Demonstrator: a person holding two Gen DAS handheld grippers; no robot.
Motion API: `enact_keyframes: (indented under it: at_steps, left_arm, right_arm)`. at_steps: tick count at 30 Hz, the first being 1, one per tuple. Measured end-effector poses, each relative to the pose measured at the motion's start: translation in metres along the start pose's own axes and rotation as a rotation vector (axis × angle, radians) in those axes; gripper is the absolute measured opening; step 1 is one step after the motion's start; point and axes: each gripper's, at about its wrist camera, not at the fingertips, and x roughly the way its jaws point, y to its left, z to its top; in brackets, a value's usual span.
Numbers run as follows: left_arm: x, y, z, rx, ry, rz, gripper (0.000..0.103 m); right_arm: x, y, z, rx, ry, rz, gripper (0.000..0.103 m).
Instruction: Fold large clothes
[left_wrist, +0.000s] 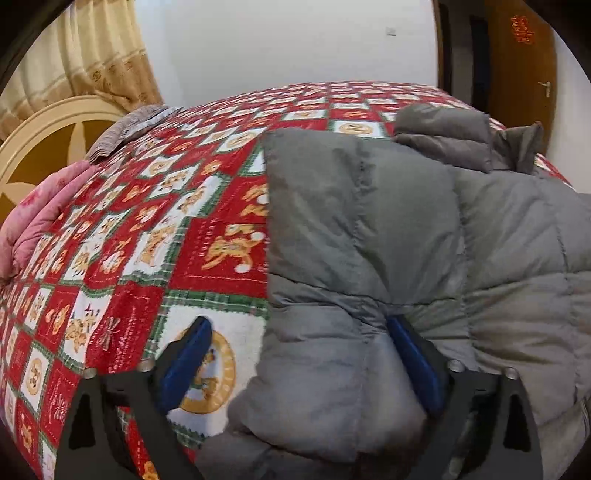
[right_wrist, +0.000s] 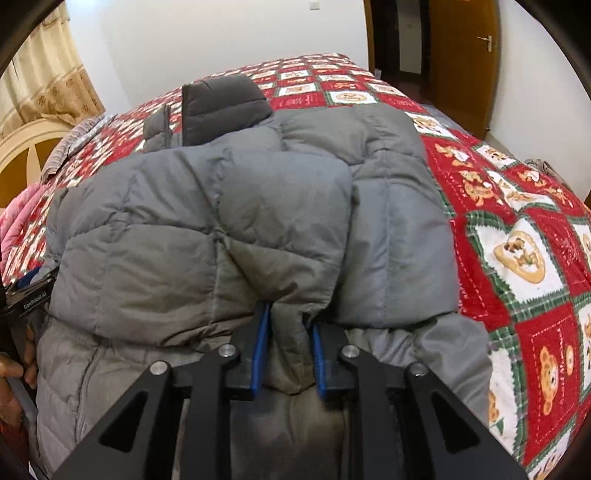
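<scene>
A grey quilted down jacket (left_wrist: 388, 229) lies on the bed, its sleeves folded across the body, its hood (right_wrist: 221, 99) at the far end. It also shows in the right wrist view (right_wrist: 229, 206). My left gripper (left_wrist: 299, 332) is open wide at the jacket's near left edge; a puffy fold sits between its blue pads (left_wrist: 192, 350), the right pad pressed into the fabric. My right gripper (right_wrist: 288, 325) is shut on a fold of the jacket's near hem. The left gripper shows at the left edge of the right wrist view (right_wrist: 33, 288).
The bed carries a red, white and green patchwork quilt (left_wrist: 177, 229) with bear prints. A pink pillow (left_wrist: 40, 221) and striped cloth (left_wrist: 125, 129) lie by the cream headboard (left_wrist: 44, 140). Curtains hang at the left; a wooden door (right_wrist: 465, 55) stands at the right.
</scene>
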Motion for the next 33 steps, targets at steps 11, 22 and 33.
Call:
enact_keyframes:
  at_steps: [11, 22, 33]
  left_arm:
    - [-0.072, 0.052, 0.015, -0.067, -0.078, -0.254, 0.100]
    - [-0.052, 0.022, 0.130, -0.080, -0.088, -0.282, 0.100]
    - [-0.007, -0.004, 0.160, -0.062, -0.045, -0.301, 0.100]
  right_arm:
    - [-0.100, -0.028, 0.029, 0.040, -0.147, -0.022, 0.073]
    - [0.004, 0.062, 0.192, 0.109, -0.044, 0.092, 0.088]
    - [0.061, 0.045, 0.163, 0.120, 0.106, 0.081, 0.021]
